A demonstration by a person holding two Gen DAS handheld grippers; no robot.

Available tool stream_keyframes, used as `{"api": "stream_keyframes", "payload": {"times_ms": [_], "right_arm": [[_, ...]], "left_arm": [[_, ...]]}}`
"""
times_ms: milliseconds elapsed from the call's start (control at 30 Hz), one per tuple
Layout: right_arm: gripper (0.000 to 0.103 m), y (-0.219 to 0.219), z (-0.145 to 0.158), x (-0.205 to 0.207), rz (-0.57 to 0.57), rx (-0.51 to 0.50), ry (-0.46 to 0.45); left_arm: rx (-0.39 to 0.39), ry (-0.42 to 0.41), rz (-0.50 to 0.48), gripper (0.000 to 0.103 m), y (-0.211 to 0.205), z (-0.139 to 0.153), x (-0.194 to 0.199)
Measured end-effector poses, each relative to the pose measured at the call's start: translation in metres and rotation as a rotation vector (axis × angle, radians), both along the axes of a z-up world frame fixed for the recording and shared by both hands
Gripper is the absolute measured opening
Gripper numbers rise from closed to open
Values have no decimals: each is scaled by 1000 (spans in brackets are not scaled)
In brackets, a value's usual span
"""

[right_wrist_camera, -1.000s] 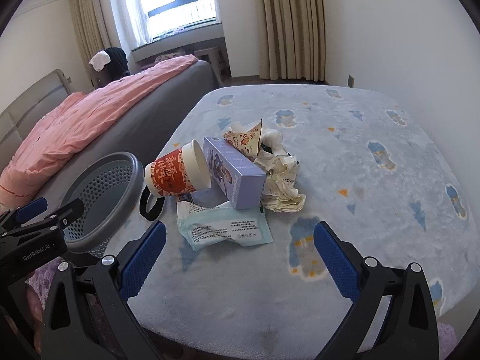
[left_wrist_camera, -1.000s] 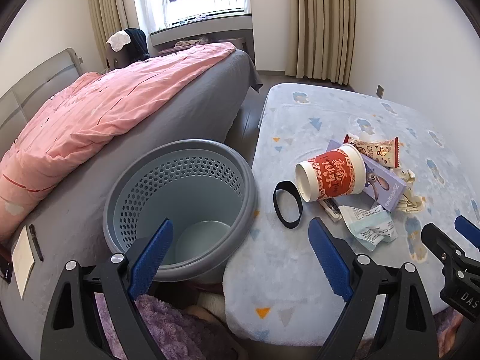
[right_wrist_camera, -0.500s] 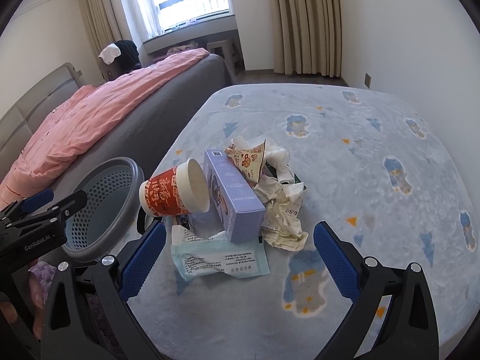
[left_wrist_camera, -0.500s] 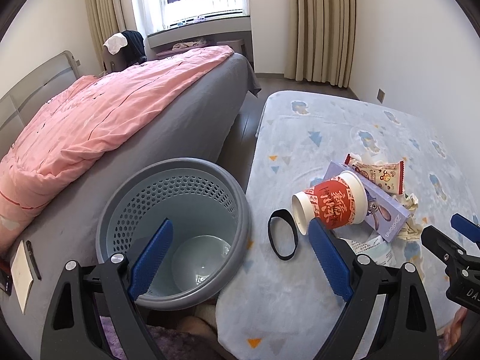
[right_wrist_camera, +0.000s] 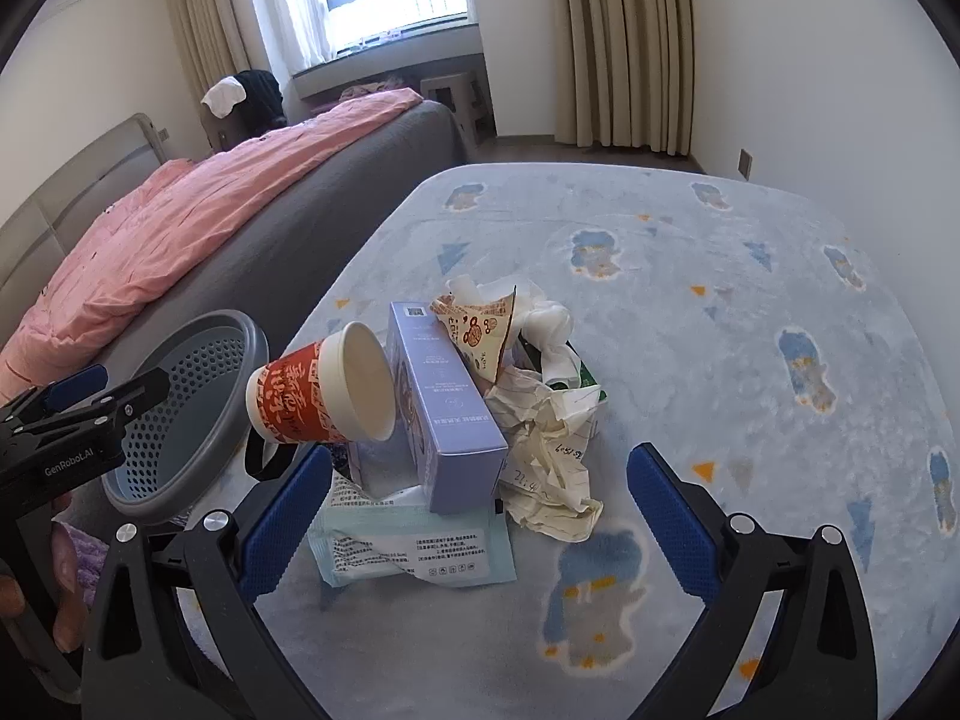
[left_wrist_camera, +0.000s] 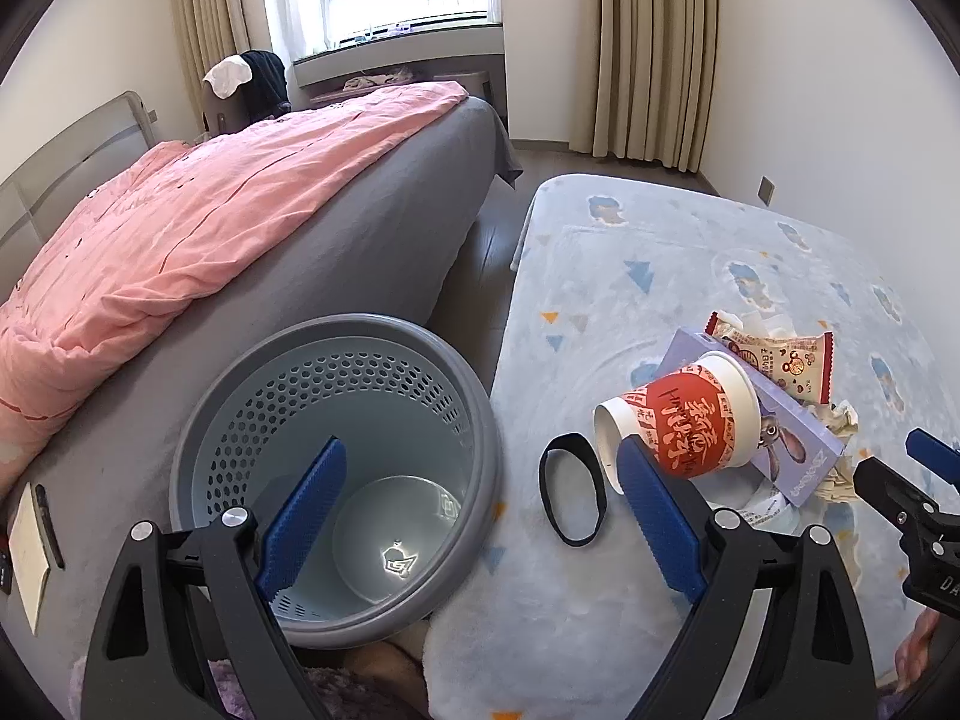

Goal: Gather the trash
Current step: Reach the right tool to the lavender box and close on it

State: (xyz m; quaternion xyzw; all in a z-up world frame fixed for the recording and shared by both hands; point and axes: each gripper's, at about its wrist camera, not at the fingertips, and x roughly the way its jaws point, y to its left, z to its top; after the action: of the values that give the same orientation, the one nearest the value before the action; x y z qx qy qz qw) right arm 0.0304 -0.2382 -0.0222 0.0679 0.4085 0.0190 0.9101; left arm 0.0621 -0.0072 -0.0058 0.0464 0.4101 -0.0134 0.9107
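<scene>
While nothing has yet been picked up, the job appears to be at its approach stage. Far left lies the bed with a rumpled pink quilt (left_wrist_camera: 180, 240); beside it stands the round grey perforated plastic basket (left_wrist_camera: 480, 420), holding nothing that I can see. The left gripper (left_wrist_camera: 480, 516) hovers over its rim and the mat's edge, blue ribbed fingers spread wide and holding nothing. Next comes a thin black elastic loop (left_wrist_camera: 570, 498) on the fluffy pale-blue mat (right_wrist_camera: 720, 300). Then the litter heap: a red-printed paper cup (right_wrist_camera: 324, 390) tipped on its side, leaning on a lilac cardboard box (right_wrist_camera: 444, 396), over a glossy mint wipes packet (right_wrist_camera: 414, 546), with crumpled cream paper (right_wrist_camera: 552, 450) to the right. The right gripper (right_wrist_camera: 480, 522) is likewise spread and holding nothing, facing the heap. The next move likely calls for closing gently on the light, crushable cup.
</scene>
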Motion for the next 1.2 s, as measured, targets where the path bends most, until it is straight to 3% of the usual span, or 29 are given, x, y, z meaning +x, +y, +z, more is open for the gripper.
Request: {"api": "stream_keyframes", "payload": {"times_ms": [167, 267, 433, 700, 1033, 1200], "right_arm": [[94, 5, -6, 9, 10, -22, 6], [83, 9, -8, 18, 19, -33, 11], [76, 14, -10, 32, 44, -32, 22], [54, 23, -22, 51, 79, -64, 76], [49, 23, -28, 66, 93, -62, 100], [39, 32, -28, 70, 122, -94, 98]], "left_arm": [[-1, 12, -1, 87, 0, -9, 1], [10, 8, -7, 87, -2, -12, 1], [18, 10, -11, 87, -3, -16, 1], [25, 24, -7, 87, -3, -22, 4], [29, 27, -8, 87, -4, -25, 4], [30, 27, -9, 87, -5, -26, 4]]}}
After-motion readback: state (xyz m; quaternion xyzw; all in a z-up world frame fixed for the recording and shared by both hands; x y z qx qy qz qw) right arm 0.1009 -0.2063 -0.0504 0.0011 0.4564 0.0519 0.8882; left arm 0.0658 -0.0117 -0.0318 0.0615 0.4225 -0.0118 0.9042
